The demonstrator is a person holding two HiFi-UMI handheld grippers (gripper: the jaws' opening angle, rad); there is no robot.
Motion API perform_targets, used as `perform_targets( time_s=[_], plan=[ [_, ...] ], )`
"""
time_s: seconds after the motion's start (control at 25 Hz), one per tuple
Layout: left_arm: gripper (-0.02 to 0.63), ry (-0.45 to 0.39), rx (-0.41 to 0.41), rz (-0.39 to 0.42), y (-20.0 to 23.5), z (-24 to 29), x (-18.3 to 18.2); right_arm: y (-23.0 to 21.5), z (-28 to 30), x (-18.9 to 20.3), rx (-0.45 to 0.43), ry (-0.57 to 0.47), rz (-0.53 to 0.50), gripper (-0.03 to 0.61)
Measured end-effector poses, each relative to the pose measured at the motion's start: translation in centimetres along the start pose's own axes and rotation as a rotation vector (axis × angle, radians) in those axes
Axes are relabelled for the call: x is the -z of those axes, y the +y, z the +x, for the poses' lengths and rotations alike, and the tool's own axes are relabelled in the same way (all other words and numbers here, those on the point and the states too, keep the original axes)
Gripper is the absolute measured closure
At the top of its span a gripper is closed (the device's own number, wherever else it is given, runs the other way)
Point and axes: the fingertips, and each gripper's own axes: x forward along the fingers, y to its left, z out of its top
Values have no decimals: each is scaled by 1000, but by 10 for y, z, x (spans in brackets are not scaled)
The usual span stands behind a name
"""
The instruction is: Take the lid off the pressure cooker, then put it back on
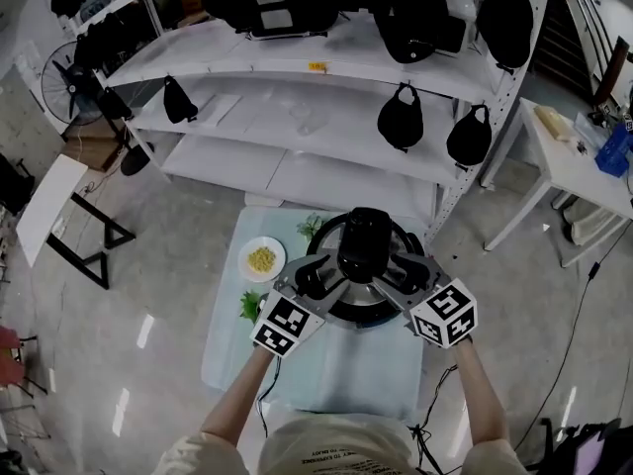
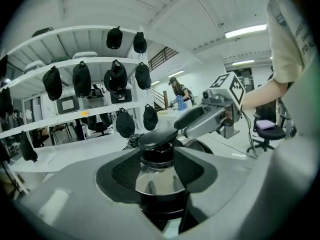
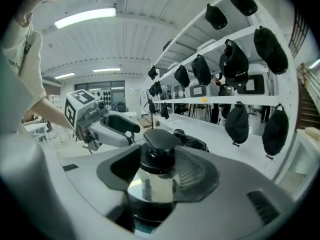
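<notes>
1. Position: the pressure cooker (image 1: 362, 315) stands mid-way along a pale blue table top (image 1: 326, 379). Its lid (image 2: 160, 183) is over the pot mouth. I cannot tell whether it is seated or just clear of the rim.
2. Jaws: the left gripper (image 1: 331, 271) and right gripper (image 1: 400, 266) come in from opposite sides. Each has its jaws closed on the neck of the lid knob (image 1: 364, 242), and both gripper views show the pads against it.
3. Handling (judgement): the lid is polished steel, so it is stiff, probably heavy and slippery on the dome. The black knob is the sensible hold, since it is waisted and the pads can sit under its cap. It likely needs a twist to unlock, and it should come up level so it does not bind.
4. Surface: the table top is flat and looks like a mat or cloth. A plate (image 1: 246, 249) of yellow kernels sits just beside the cooker, with greens (image 1: 248, 306) near it.
5. Room: white shelving (image 1: 297, 117) hung with black bags (image 1: 401, 119) stands behind. A fan (image 1: 63, 83) is at far left and a white side table (image 1: 574, 173) at right. The floor is glossy.
</notes>
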Motion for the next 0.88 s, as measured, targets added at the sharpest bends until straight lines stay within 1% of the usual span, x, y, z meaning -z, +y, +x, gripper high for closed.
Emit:
perform_targets(
  time_s=[0.08, 0.2, 0.28, 0.36, 0.4, 0.48, 0.64, 0.76, 0.88],
  plan=[
    [428, -16, -16, -18, -5, -8, 0, 3, -7, -1, 23, -19, 13, 378],
    [483, -44, -36, -45, -12, -19, -1, 11, -18, -3, 33, -52, 52, 417],
    [511, -59, -41, -59, -16, -25, -2, 18, -25, -6, 37, -75, 70, 460],
    [529, -70, -47, -70, -19, -31, -3, 25, -30, -8, 44, -91, 71, 482],
    [537, -77, -49, -78, -21, -34, -4, 29, -33, -9, 50, -98, 71, 499],
    [552, -95, -54, -93, -23, -41, -7, 36, -38, -11, 61, -119, 76, 514],
    [572, -133, -67, -94, -26, -56, -15, 51, -49, -19, 83, -174, 97, 548],
    [578, -151, -73, -75, -30, -66, -21, 58, -56, -25, 113, -228, 117, 566],
    [583, -178, -83, -60, -32, -74, -27, 64, -61, -29, 146, -263, 115, 572]
  ],
)
